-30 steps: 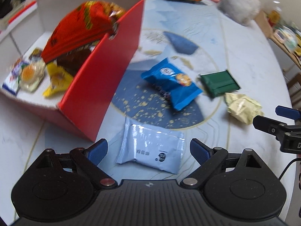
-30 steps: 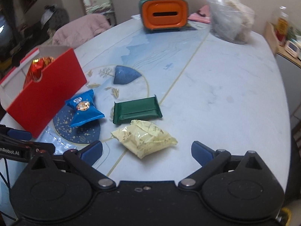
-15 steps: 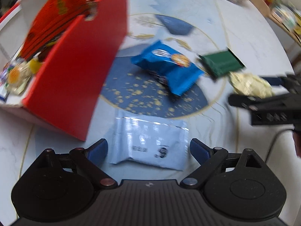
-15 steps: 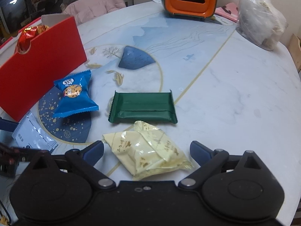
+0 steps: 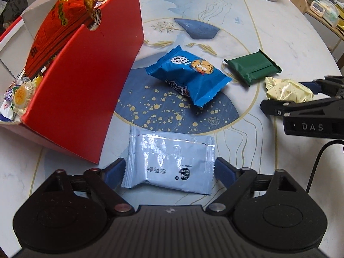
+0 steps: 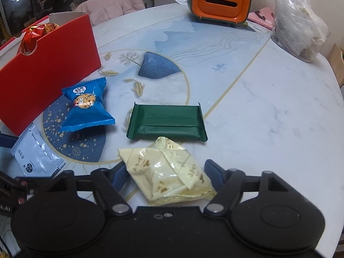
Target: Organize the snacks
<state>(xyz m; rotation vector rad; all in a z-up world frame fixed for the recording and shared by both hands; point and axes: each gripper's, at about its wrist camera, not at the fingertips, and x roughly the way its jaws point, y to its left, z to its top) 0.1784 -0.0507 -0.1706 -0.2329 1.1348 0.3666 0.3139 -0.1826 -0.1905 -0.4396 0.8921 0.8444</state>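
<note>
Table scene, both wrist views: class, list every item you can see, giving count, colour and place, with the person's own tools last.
Red box: one, red outside, left side of table, holding snacks.
Red foil bag: one, red and gold, inside the box.
Blue cookie packet: one, blue, table centre.
Green packet: one, dark green, beyond the yellow packet.
Pale blue packet: one, light blue, between the left gripper's fingers.
Yellow packet: one, cream yellow, between the right gripper's fingers.
Orange holder: one, orange and green, far edge.
Clear bag: one, far right.
Table: one, marbled white.
Left gripper: black, blue pads, jaws just closing.
Right gripper: the same.
</note>
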